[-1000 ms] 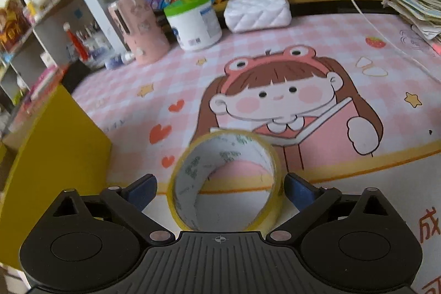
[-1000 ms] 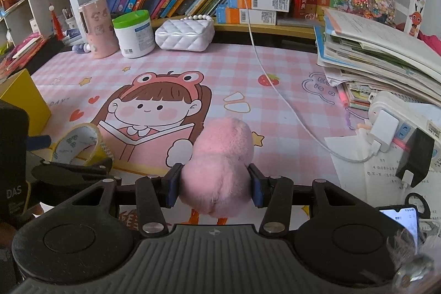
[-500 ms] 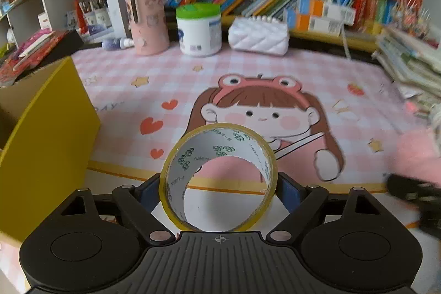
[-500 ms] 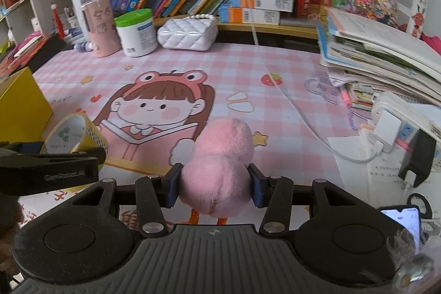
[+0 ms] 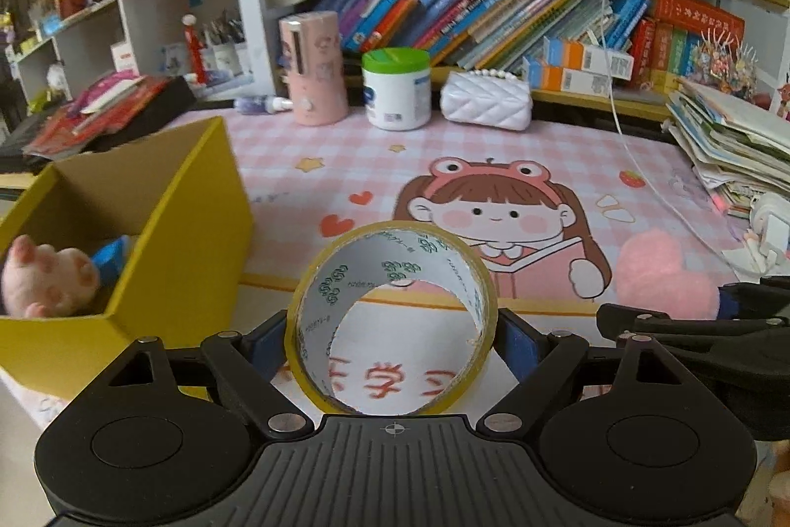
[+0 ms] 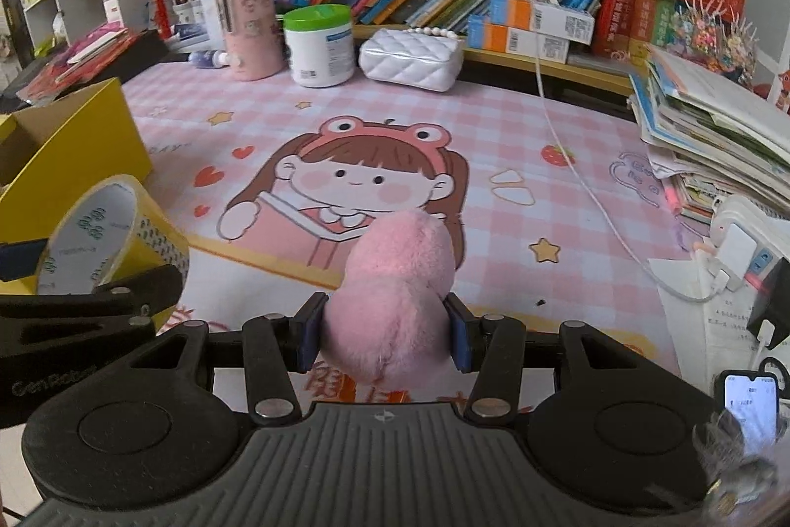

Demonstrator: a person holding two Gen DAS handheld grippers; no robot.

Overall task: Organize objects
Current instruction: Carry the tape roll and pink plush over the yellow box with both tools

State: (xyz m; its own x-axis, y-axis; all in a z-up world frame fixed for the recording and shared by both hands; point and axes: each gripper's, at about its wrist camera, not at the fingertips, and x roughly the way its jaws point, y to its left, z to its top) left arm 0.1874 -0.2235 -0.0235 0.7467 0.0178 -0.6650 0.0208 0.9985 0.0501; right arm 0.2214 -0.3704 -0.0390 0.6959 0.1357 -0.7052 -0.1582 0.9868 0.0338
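Left gripper (image 5: pixel 392 337): it grips the tape roll (image 5: pixel 392 314) from both sides, one blue pad on each side. The jaws closed in a little on the roll within the last second.
Tape roll: it stands on its edge between the pads, lifted off the desk. You can look right through its hole. In the right wrist view it shows at 9 o'clock.
Right gripper (image 6: pixel 385 332): it squeezes the pink plush toy (image 6: pixel 395 290) tight between its two blue pads.
Pink plush toy: it is fluffy and sticks out forward past the pads. In the left wrist view it sits at 3 o'clock.
Yellow box (image 5: pixel 192 230): it is open on top, at 9 o'clock from the tape roll, just beside it.
Inside the box: a small pink plush (image 5: pixel 47 275) and something blue.
Pink mat (image 6: pixel 493 132): it covers the desk and has a cartoon girl with a frog hat.
Far edge, 12 o'clock: a pink cup (image 5: pixel 313 67), a white tub with a green lid (image 5: pixel 395 87) and a white quilted bag (image 5: pixel 486 107) stand in a row.
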